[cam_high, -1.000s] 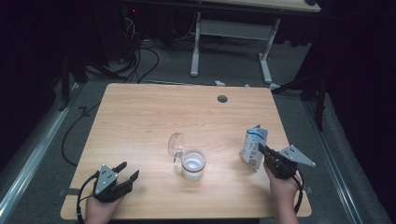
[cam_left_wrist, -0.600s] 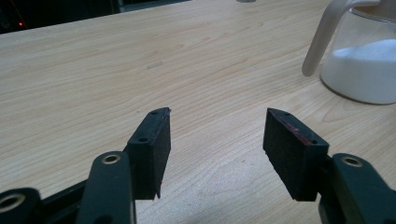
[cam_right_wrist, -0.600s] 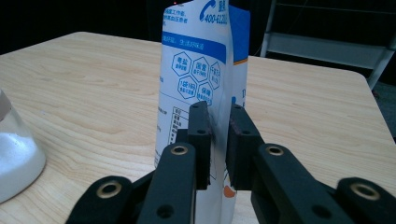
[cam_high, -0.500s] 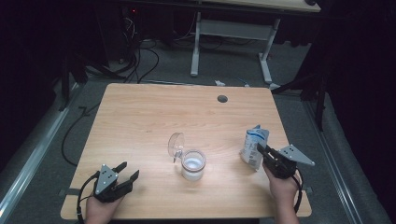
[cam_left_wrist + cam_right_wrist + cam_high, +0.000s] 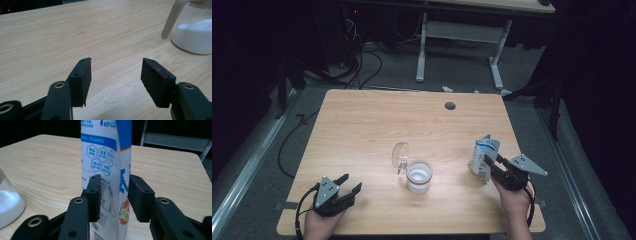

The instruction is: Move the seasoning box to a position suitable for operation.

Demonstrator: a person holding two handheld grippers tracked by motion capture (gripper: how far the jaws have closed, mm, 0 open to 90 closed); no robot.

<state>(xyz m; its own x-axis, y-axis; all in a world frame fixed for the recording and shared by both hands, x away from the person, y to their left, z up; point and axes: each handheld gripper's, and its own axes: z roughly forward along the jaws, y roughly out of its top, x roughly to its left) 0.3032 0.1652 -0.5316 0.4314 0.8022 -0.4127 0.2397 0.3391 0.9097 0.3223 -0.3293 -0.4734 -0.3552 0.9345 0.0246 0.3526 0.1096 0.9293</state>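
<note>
A white and blue printed pouch [image 5: 485, 151] stands upright near the table's right edge. My right gripper [image 5: 492, 164] has its jaws on either side of the pouch [image 5: 107, 152]. They have just been opening, and the pads [image 5: 94, 195] look loose on it. A glass jar [image 5: 419, 176] holding white powder stands mid-table, with its clear hinged lid [image 5: 400, 155] tipped open to the left. At the front left, my left gripper [image 5: 349, 184] rests open with nothing between its jaws. From the left gripper [image 5: 116, 70], the jar [image 5: 195, 32] is at the upper right.
The wooden table [image 5: 387, 115] has a round cable hole [image 5: 450, 105] near its far edge. Cables and a second desk's legs [image 5: 422, 50] lie on the floor beyond. The jar [image 5: 7, 202] sits at the left edge of the right gripper view.
The right gripper's jaws look slightly wider around the pouch. Both hands, the pouch and the jar stay where they were.
</note>
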